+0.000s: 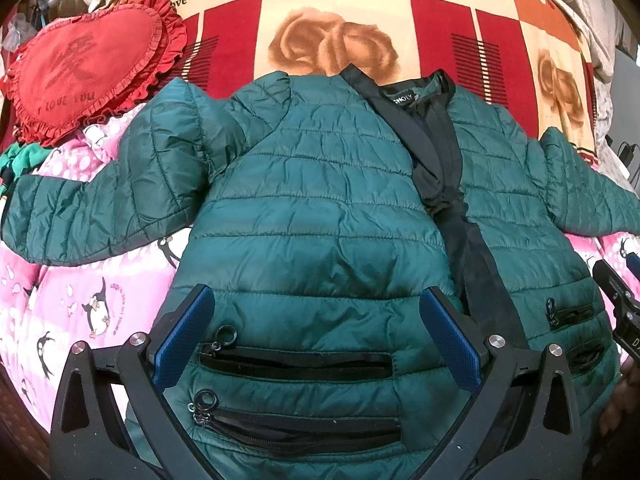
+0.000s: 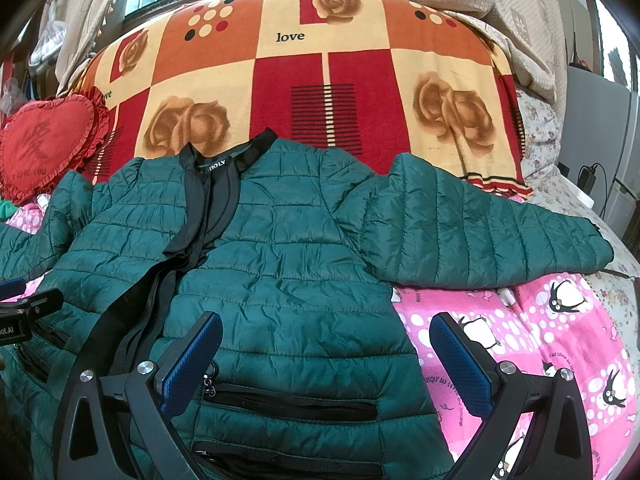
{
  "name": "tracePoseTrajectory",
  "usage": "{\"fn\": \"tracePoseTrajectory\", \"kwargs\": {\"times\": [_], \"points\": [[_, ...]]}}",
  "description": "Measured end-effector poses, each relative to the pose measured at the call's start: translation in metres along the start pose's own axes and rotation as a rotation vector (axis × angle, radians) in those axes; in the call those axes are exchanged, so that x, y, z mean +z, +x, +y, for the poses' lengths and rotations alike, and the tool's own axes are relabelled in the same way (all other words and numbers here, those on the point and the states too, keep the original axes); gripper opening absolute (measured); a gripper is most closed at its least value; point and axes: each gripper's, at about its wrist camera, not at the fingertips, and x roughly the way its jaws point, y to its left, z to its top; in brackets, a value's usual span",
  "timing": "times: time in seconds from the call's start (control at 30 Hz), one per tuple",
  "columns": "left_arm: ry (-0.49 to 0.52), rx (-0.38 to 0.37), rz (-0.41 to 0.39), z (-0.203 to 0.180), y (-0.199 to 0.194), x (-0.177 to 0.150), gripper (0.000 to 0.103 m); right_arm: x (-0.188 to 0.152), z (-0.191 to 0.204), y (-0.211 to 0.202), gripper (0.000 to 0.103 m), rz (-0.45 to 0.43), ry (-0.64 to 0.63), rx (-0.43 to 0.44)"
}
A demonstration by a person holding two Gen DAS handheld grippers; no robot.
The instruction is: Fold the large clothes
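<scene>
Lying face-up and spread flat across the pink penguin blanket [image 2: 560, 344], green quilted jacket [image 1: 320, 208], collar toward the rose-patterned blanket [image 1: 344, 12], sleeves reaching out to both sides. Hovering over the jacket's hem, left gripper [image 1: 318, 340] and right gripper [image 2: 326, 364], both spread wide, gripping nothing. Resting at the far left edge, red heart pillow [image 1: 80, 64].

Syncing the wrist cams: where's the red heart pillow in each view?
Left wrist: heart pillow upper left, above the jacket's sleeve.
Right wrist: heart pillow at the left edge, mid-height, smaller.
Shared landmark: jacket's neck label.
</scene>
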Motion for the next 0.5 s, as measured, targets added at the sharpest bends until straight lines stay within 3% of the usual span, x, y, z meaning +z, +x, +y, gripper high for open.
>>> {"fn": "tracePoseTrajectory", "kwargs": {"times": [0.5], "points": [[0.001, 0.002, 0.003, -0.0004, -0.0003, -0.0003, 0.103, 0.0001, 0.0005, 0.0001, 0.103, 0.001, 0.0, 0.0]]}}
